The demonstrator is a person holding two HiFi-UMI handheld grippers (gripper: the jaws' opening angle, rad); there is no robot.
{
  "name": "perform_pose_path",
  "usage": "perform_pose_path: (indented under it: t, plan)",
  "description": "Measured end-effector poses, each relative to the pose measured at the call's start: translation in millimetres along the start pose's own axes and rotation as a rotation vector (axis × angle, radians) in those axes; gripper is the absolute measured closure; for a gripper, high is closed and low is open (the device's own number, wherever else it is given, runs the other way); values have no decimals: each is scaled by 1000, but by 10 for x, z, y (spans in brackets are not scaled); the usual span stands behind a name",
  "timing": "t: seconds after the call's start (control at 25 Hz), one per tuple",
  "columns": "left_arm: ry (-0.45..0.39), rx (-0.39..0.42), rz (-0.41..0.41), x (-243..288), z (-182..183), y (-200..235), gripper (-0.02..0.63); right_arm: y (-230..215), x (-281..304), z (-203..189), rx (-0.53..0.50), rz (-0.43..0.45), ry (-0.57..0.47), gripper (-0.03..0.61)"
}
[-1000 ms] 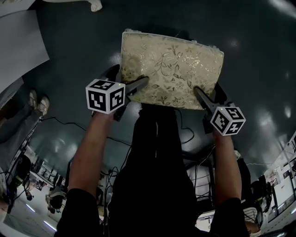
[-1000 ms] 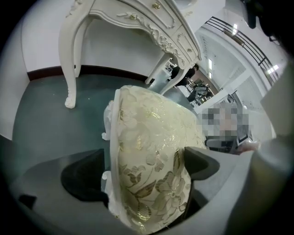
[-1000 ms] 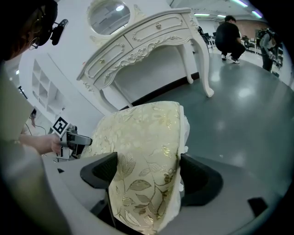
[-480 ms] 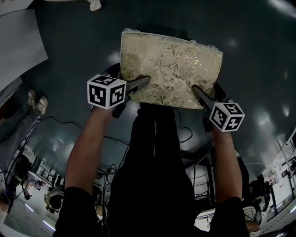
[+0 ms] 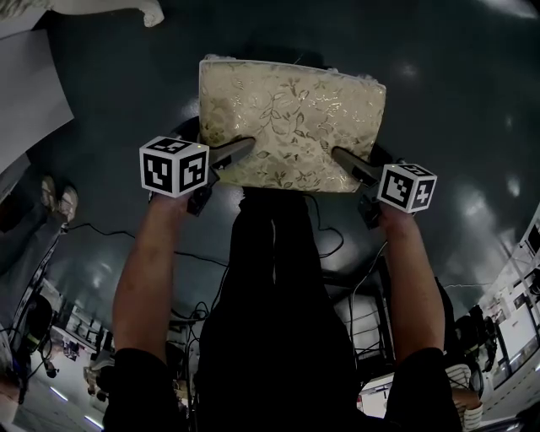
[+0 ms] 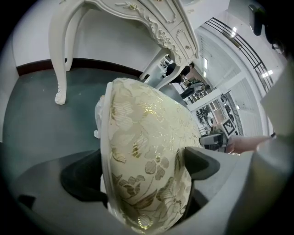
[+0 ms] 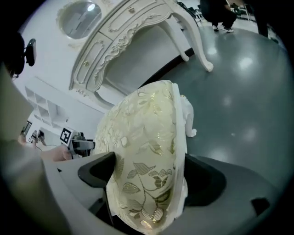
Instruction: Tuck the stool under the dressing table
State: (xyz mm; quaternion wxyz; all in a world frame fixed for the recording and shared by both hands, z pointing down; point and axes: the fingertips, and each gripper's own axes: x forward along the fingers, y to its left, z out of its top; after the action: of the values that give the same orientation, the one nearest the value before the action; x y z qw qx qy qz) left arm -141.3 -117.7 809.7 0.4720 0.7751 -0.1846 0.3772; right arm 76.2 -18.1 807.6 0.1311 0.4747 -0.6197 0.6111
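- Since a second ago, both grippers and the stool (image 5: 291,118) have slid slightly up and to the left in the head view. The stool keeps the same gap to the dressing table's foot (image 5: 148,13), so it is mostly the view that has shifted.
- Nearest, on the person's side of the stool, black-trousered legs (image 5: 270,321) end just short of its near edge. A bare forearm (image 5: 152,261) reaches toward the stool on each side.
- Dark cables (image 5: 333,245) trail over the floor (image 5: 456,101) just off the stool's near right corner.
- The left gripper (image 5: 240,150) clamps the stool's near left corner. In the left gripper view the cushion (image 6: 142,137) fills the gap, with one pad pressed into the brocade top and the other jaw under the seat. Its marker cube (image 5: 173,166) sits just outside that corner.
- The right gripper (image 5: 342,158) is at the stool's near right corner, its jaws very wide and opening. The cushion edge is between them, with one pad against the top fabric and the other jaw against the white underside.
- The stool has a cream cushion with a gold flower pattern. It is out in the open over the dark glossy floor, not under the table. I cannot tell whether its legs touch the floor.
- Left of the stool, well apart, is a pair of shoes (image 5: 55,201).
- Beyond the stool's far side stands the white carved dressing table (image 7: 119,46). Its curved leg (image 6: 59,50) is off the stool's far left corner, clear of the stool.
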Motion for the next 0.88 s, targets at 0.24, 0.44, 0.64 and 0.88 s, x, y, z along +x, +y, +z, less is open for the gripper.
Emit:
perform_pose_path:
  t: [0.24,0.44,0.64,0.88]
  plan:
    - [-12,8,22,3,0,6,72,20,19,8,-13,-6,-19,132]
    - [-36,16,25,17,-3,-4,69,8,6,8,-26,-11,-48,129]
    - [-44,13,19,6,16,-3,69,33,-5,30,-12,-11,-49,129]
    - [-46,14,38,-12,34,-1,67,47,19,38,-7,-20,-32,127]
